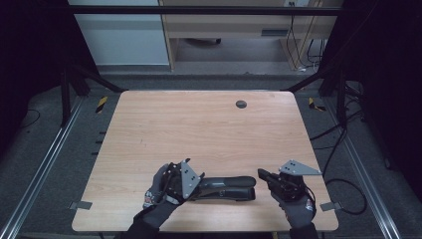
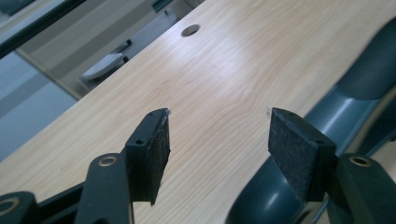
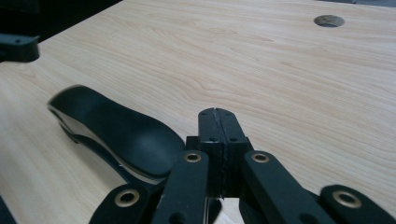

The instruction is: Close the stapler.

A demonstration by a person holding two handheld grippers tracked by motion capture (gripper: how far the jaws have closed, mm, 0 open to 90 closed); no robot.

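We see our left claw (image 2: 217, 140) spread wide just beside a dark stapler (image 1: 226, 188) lying on the table (image 1: 199, 129); our right claw (image 3: 218, 140) is pressed together, empty.

Honestly, no lettering here is readable. The gloves (image 1: 158, 191) near the bottom of the high view have small red and white marks at the cuffs, way too tiny and blurry to make out. No labels or numbers on the desk (image 1: 199, 124) either.
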